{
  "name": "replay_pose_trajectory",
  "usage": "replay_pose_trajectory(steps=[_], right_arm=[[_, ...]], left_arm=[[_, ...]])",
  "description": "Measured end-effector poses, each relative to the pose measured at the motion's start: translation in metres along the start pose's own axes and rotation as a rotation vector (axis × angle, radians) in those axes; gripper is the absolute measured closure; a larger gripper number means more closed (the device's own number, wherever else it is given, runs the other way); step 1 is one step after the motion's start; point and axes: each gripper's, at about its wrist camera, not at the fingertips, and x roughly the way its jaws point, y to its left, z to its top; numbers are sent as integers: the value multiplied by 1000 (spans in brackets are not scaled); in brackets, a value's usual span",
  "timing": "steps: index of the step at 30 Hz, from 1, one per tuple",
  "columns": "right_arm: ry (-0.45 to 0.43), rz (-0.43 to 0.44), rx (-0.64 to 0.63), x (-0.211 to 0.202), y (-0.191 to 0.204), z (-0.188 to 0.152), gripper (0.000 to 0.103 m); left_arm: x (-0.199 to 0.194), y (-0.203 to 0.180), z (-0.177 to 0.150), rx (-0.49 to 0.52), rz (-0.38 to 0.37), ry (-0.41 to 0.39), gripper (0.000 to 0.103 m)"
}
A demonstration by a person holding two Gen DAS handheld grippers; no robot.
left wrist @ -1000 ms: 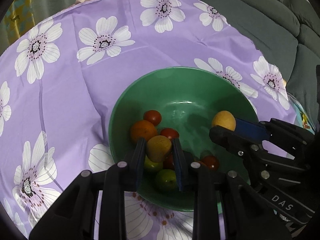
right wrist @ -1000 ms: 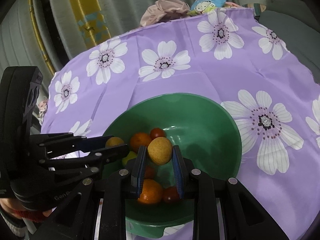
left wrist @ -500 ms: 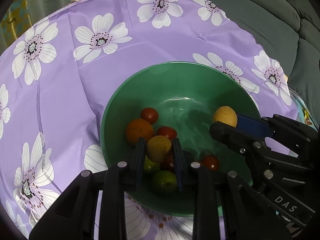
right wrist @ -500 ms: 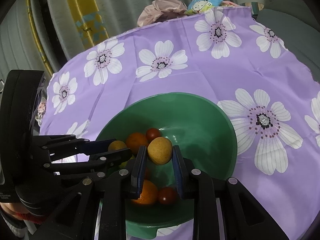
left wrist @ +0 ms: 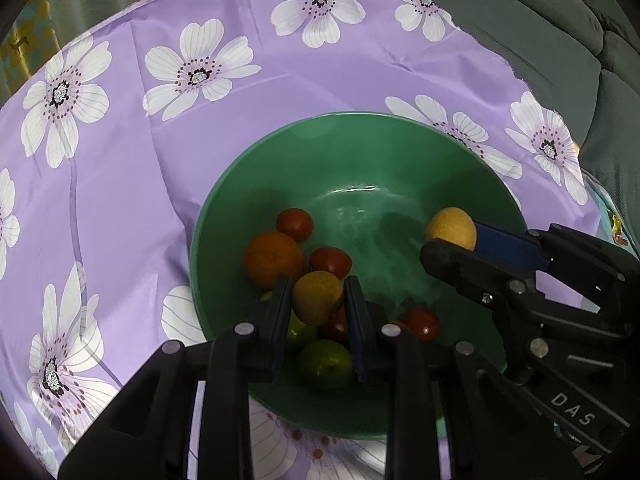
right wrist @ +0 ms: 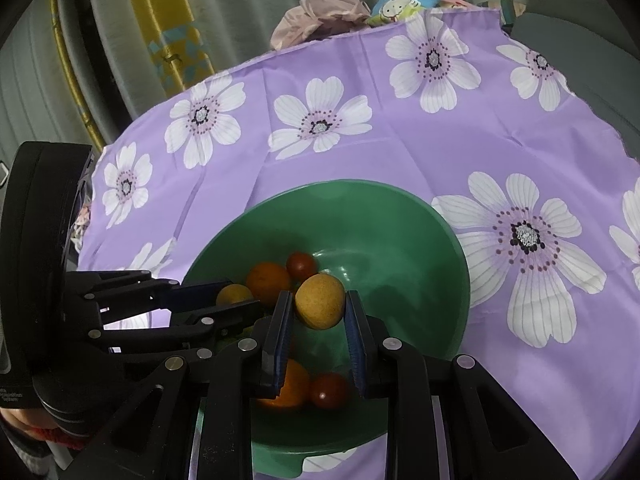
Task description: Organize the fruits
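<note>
Bowl [left wrist: 224, 216] is mostly loaded; both grippers, left [left wrist: 316, 300] and right [right wrist: 318, 304], are clenched on a yellow fruit each over it — I just drop those.

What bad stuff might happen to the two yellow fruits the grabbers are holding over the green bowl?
1. The left gripper pinches its round yellow fruit only at the sides; it might slip and knock the tomatoes below.
2. The right gripper and its fruit hang close beside the left one, so they might bump over the bowl.
</note>
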Motion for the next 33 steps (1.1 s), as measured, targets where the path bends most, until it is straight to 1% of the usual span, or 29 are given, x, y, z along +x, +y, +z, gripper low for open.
replay_pose_trajectory(steps=[33], right_arm=[[36, -7, -2, 4, -3, 1, 76]], left_arm=[[9, -4, 4, 14, 16, 42, 77]])
